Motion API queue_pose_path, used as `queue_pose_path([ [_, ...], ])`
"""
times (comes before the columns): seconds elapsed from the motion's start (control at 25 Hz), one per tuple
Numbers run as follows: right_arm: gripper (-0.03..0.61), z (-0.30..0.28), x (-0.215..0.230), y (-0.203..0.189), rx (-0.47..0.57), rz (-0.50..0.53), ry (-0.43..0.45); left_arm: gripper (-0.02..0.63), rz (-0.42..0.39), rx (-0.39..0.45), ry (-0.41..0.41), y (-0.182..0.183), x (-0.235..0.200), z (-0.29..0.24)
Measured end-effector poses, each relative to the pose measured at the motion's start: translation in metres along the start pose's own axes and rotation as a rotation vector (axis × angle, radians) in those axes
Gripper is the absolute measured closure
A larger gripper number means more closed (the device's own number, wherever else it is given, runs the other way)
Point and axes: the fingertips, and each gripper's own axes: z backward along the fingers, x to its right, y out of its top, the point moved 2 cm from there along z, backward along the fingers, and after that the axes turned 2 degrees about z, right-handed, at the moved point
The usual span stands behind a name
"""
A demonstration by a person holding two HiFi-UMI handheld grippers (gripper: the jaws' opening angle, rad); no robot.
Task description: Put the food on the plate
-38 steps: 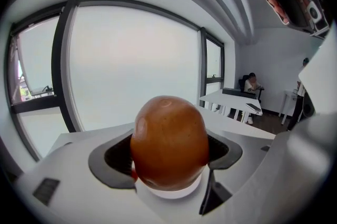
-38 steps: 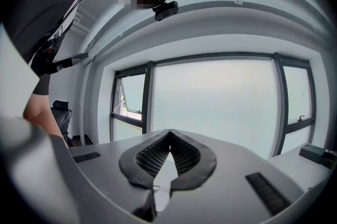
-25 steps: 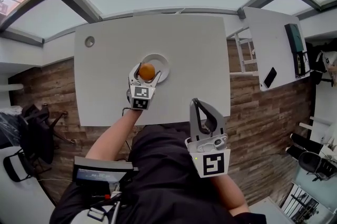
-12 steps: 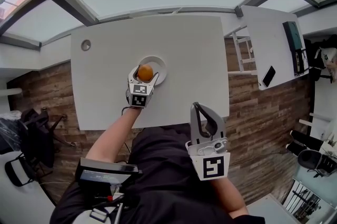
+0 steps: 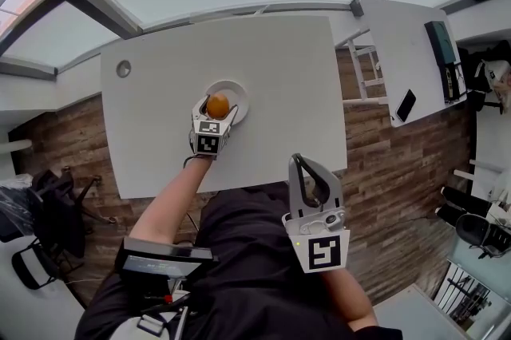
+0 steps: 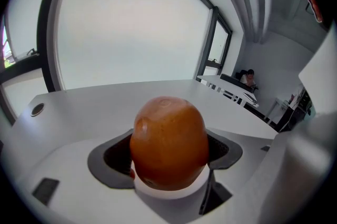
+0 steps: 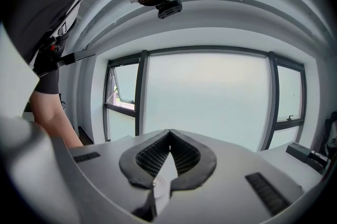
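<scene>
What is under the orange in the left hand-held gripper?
A white plate sits directly under the orange, on the white table. The left hand-held gripper is shut on the fruit. The plate's middle is covered by the orange, so contact between them cannot be seen.

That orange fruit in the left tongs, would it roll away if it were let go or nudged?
Probably it would roll: the orange fruit is rounded all over, with no flat side showing. It looks firm, as no dent shows where the left tongs grip it. The rim of the plate might stop it.
</scene>
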Motion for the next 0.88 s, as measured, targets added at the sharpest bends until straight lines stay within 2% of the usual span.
queue_pose_path([
  [0.24, 0.572, 0.002, -0.005, -0.003, 0.008, -0.03, 0.032, 0.242, -0.019, 0.014, 0.004, 0.005, -0.003, -0.002],
  [0.4, 0.572, 0.005, -0.01, -0.002, 0.011, -0.04, 0.039, 0.242, -0.041, -0.009, 0.013, -0.006, -0.003, -0.006],
  [0.6, 0.572, 0.007, -0.009, 0.001, 0.02, -0.032, 0.034, 0.242, -0.038, -0.014, -0.013, -0.013, 0.001, -0.007],
  [0.88, 0.572, 0.01, -0.011, -0.001, 0.022, -0.023, 0.038, 0.241, -0.024, -0.009, 0.001, 0.002, 0.002, 0.009],
])
